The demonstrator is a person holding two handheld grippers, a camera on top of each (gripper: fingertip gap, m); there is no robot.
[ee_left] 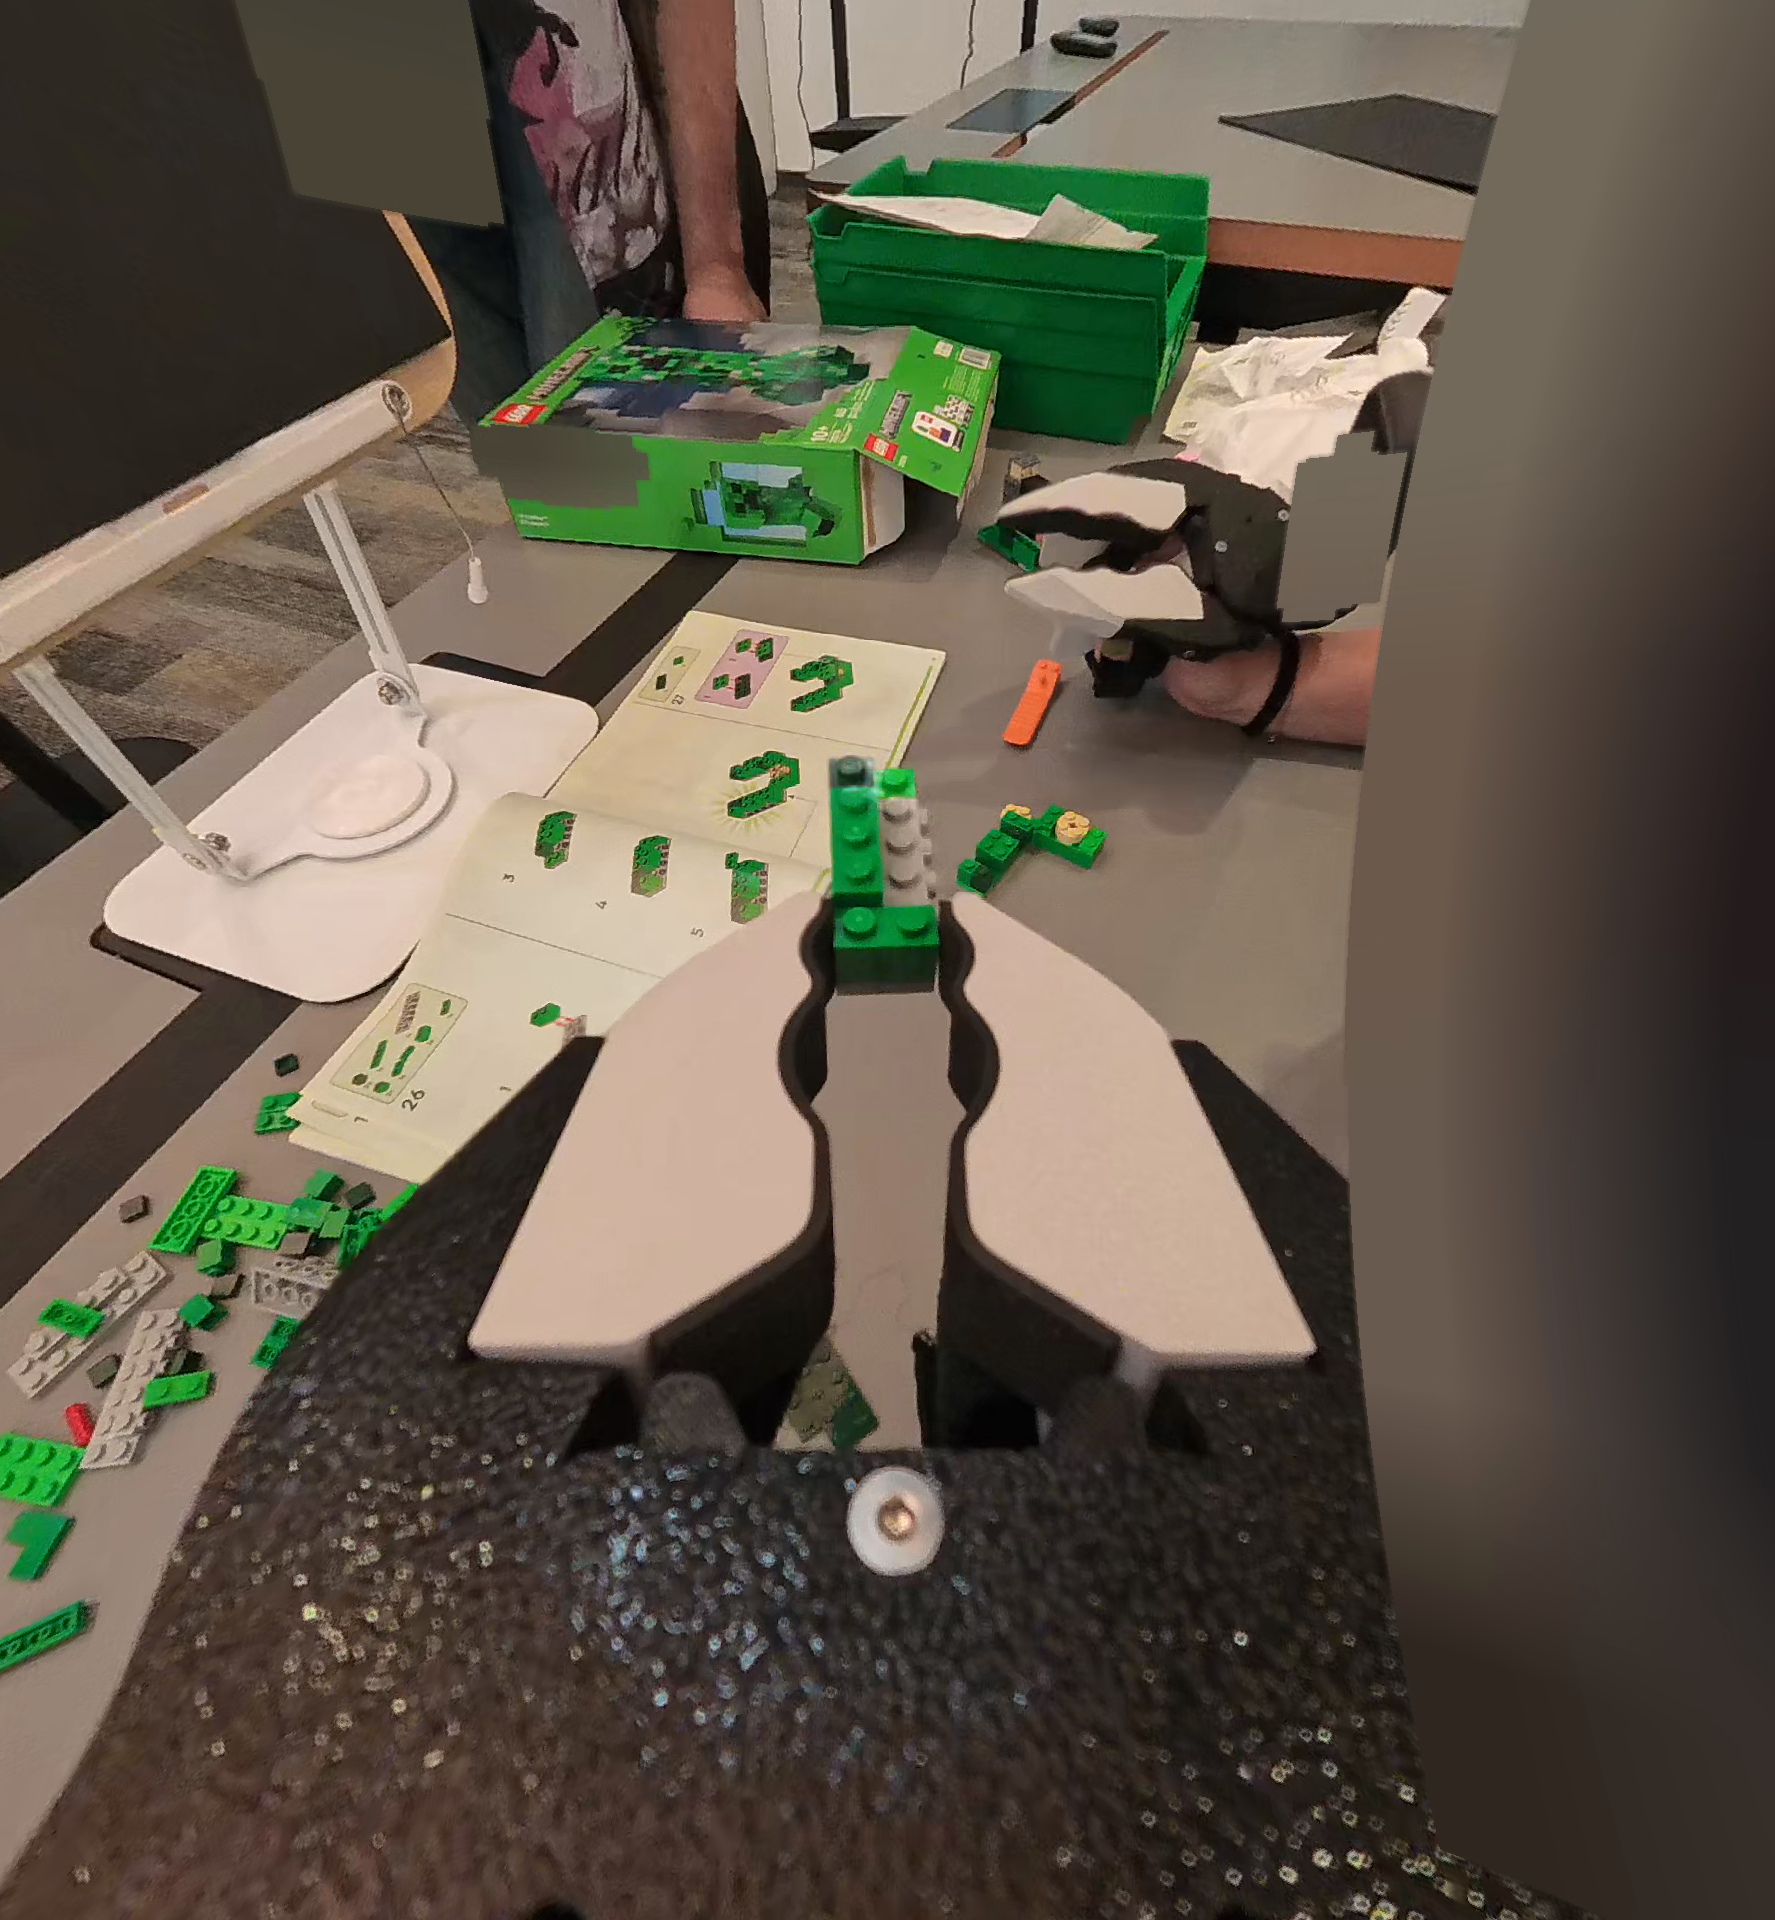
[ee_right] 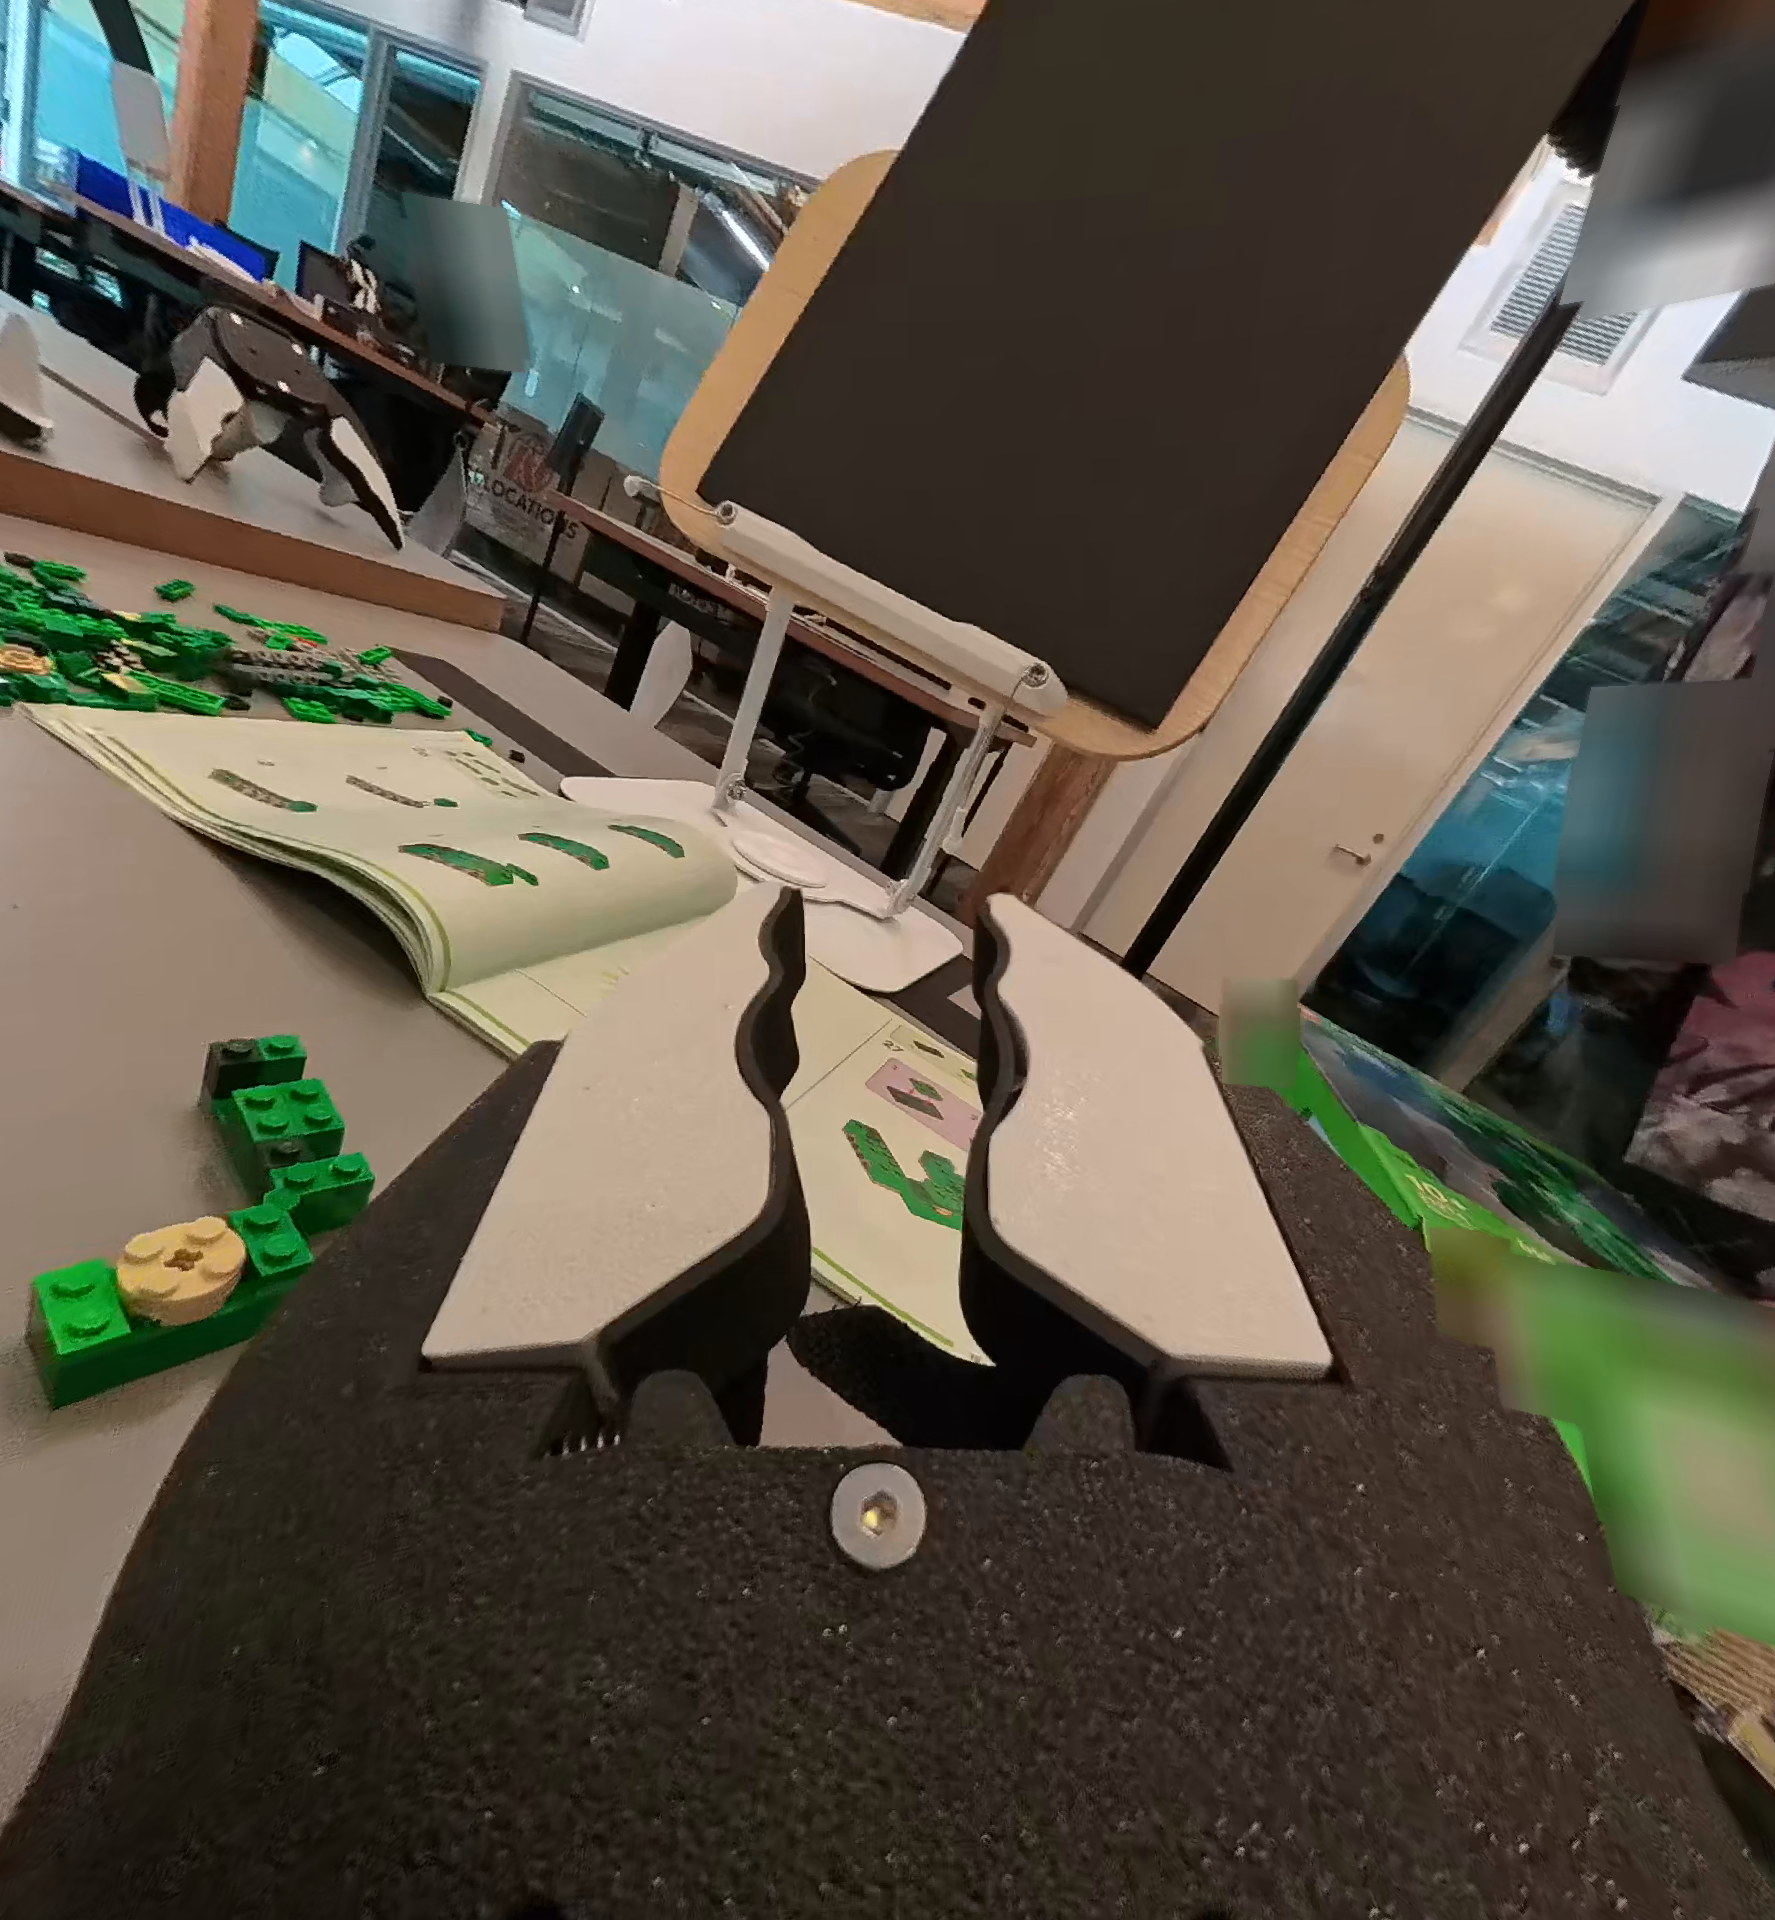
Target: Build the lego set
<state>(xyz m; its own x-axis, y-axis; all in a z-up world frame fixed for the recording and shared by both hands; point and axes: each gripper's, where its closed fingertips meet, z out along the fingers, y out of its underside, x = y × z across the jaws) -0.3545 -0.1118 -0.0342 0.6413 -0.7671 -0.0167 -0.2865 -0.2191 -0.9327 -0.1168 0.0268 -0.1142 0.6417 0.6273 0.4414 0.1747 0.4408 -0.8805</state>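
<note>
Grey desks (ee_left: 1226, 935), glass-walled office (ee_right: 592, 312)

Two grippers (ee_left: 888, 914) (ee_right: 888, 925) in use, a third idle (ee_right: 270, 426). Two built assemblies (ee_left: 883, 883) (ee_right: 208, 1216). One booklet (ee_left: 592, 904), one box (ee_left: 737, 447), one orange separator (ee_left: 1031, 703), stacked green trays (ee_left: 1008, 291), one stand (ee_left: 270, 831). Loose bricks (ee_left: 135, 1320) too many to count.

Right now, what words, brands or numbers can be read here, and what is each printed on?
I can't quote writing; these carry it:
Green set box: logos and print on top and side.
Open instruction booklet: step numbers beside drawings.
Glass wall: lettering low on the pane.
Papers in the green bin: too small to read.
Brick build in the left tongs: none.
</note>
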